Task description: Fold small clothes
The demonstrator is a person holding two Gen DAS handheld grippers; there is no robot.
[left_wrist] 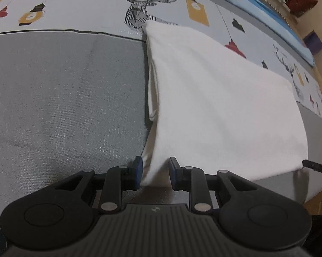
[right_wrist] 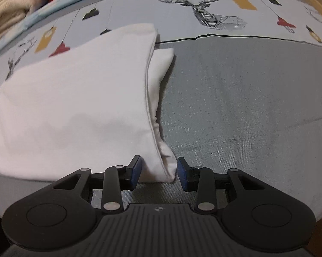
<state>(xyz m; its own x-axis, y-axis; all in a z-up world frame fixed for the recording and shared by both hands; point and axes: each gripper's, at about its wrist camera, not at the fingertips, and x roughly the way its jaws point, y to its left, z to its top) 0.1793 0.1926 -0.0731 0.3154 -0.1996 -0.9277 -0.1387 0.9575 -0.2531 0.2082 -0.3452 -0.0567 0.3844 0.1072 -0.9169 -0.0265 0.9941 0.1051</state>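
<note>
**White cloth between both sets of fingers**

A folded white cloth [left_wrist: 214,98] lies on a grey bed sheet [left_wrist: 64,96]. Farther off, the sheet has deer and little lamps drawn on it.

In the left wrist view, the near corner of the cloth hangs down between the fingers of the left gripper [left_wrist: 155,174]. The rest of the cloth spreads away ahead of the fingers and off to their right. The blue pads [left_wrist: 138,172] stand a little apart. The left pad seems to touch the cloth, but there is a gap at the right pad, so nothing is pinched.

In the right wrist view, the near corner of the cloth [right_wrist: 75,107] sits between the fingers of the right gripper [right_wrist: 158,174]. The cloth spreads ahead and to their left. These fingers are partly open, wider than the corner, and do not squeeze it.
</note>
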